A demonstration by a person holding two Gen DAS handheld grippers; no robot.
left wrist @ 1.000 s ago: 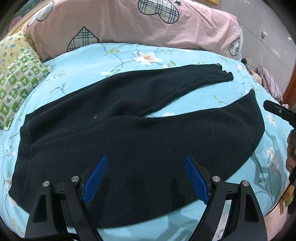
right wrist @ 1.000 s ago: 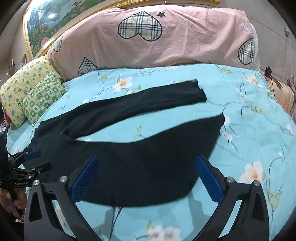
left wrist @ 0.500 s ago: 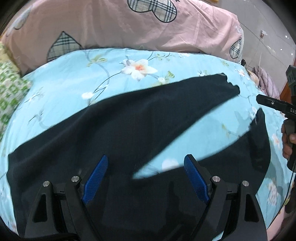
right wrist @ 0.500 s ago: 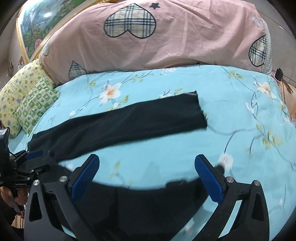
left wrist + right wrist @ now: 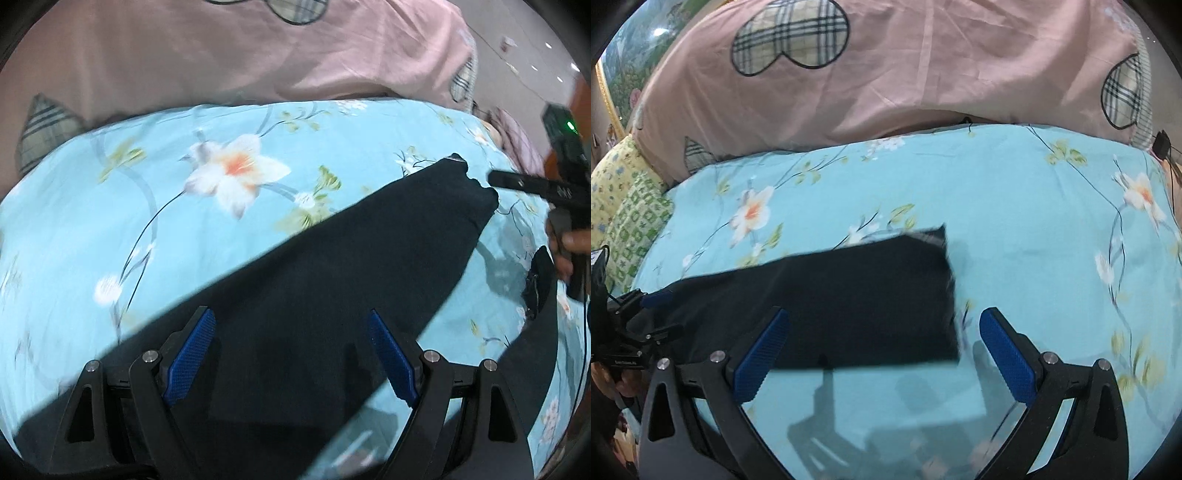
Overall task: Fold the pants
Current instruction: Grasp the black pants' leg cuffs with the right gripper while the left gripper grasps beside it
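While the bed (image 5: pixel 1015 206) with its blue floral sheet fills both views, you have the pink pillow (image 5: pixel 905 74) lying along its far edge and two yellow-green cushions (image 5: pixel 624 206) at the far left. Your black pants (image 5: pixel 332 295) lie flat on the sheet, one leg reaching right to its hem. Your left tool (image 5: pixel 291 354) hovers over that leg, its blue pads spread apart and holding nothing; your right tool (image 5: pixel 882 354) is likewise spread wide near the hem
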